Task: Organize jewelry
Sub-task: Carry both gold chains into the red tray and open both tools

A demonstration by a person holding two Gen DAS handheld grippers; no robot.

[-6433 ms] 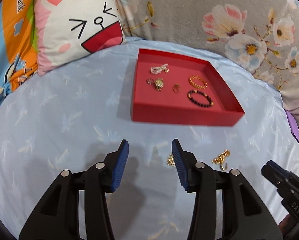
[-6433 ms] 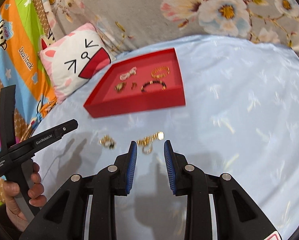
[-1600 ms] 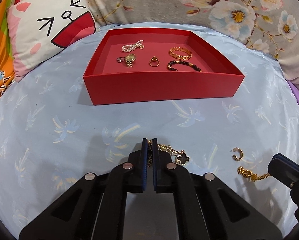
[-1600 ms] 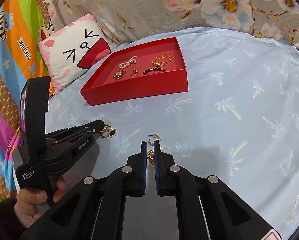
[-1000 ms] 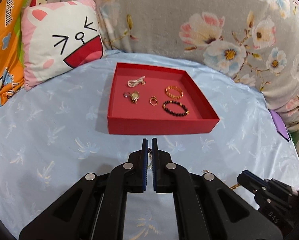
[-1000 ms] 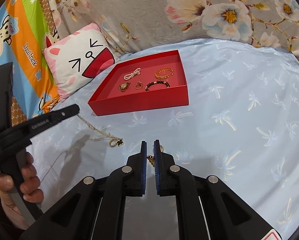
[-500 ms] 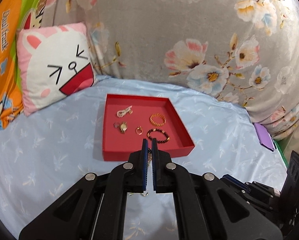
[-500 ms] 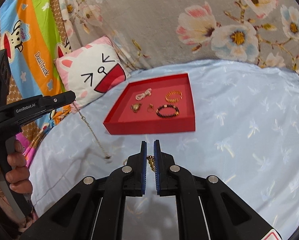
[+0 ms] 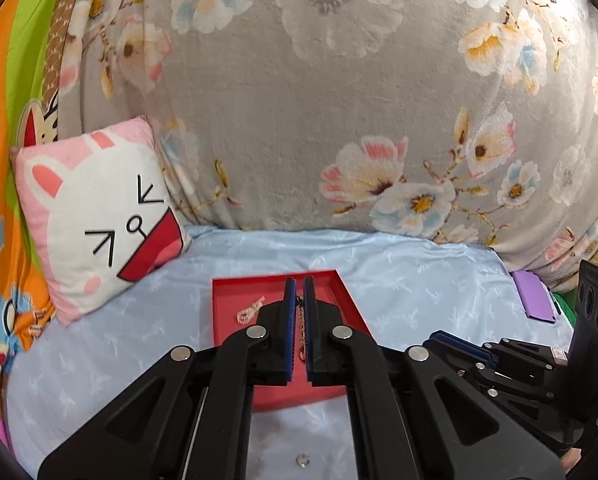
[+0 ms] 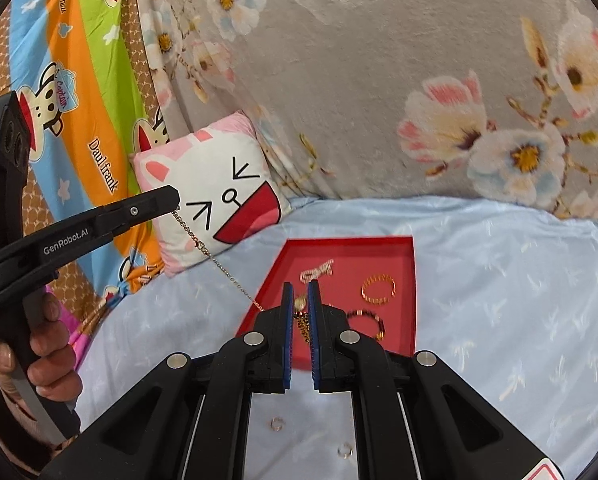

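Left wrist view: the left gripper [image 9: 298,328] is clamped on a thin gold necklace [image 9: 300,330] above the red tray [image 9: 227,314].

Right wrist view: the right gripper [image 10: 300,330] pinches a gold chain [image 10: 303,326]. Both look light, limp and tangle-prone; an end grip suits them.

- Tray [image 10: 413,280]: solid red.
- Sheet [image 10: 519,300]: pale blue, faint white palm print.
- Blanket [image 9: 319,120]: grey, pink, white and blue flowers with yellow centres.
- Pillow [image 9: 99,216]: pink border, white cartoon face, red mouth, black line eyes.
- Cloth [image 10: 79,92] at 10 o'clock: orange, green, blue stripes, cartoon monkeys.
- Chain [image 10: 215,258]: gold.
- Grippers: black, blue pads [image 9: 289,336].
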